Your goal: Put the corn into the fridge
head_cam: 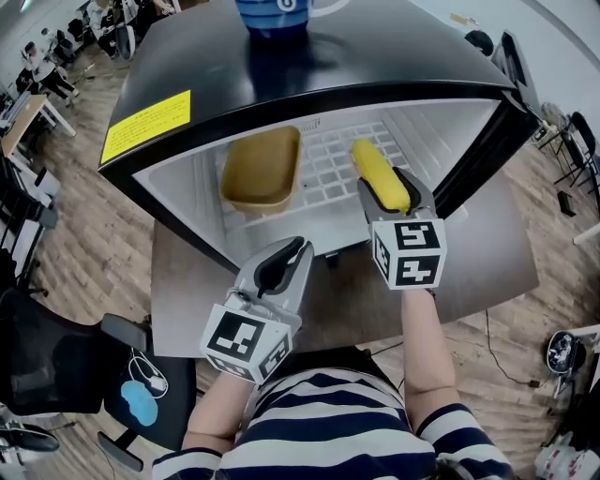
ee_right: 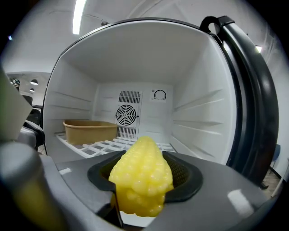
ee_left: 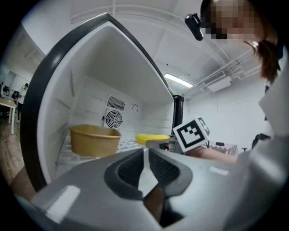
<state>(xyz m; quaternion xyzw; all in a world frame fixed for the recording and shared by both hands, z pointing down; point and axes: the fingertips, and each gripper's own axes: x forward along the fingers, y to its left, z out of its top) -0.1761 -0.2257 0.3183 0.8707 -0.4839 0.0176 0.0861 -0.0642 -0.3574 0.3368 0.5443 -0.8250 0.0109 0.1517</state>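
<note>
A yellow corn cob is held in my right gripper, which is shut on it at the mouth of the open fridge, above the right part of the white wire shelf. In the right gripper view the corn fills the space between the jaws and points at the fridge's back wall. My left gripper hangs in front of the fridge, below its opening, jaws shut with nothing between them. In the left gripper view the corn shows beyond the shut left gripper.
A tan paper tub stands on the left of the shelf; the same tub shows in the right gripper view. A blue mug sits on top of the fridge. The fridge door stands open at the right. A black office chair is at lower left.
</note>
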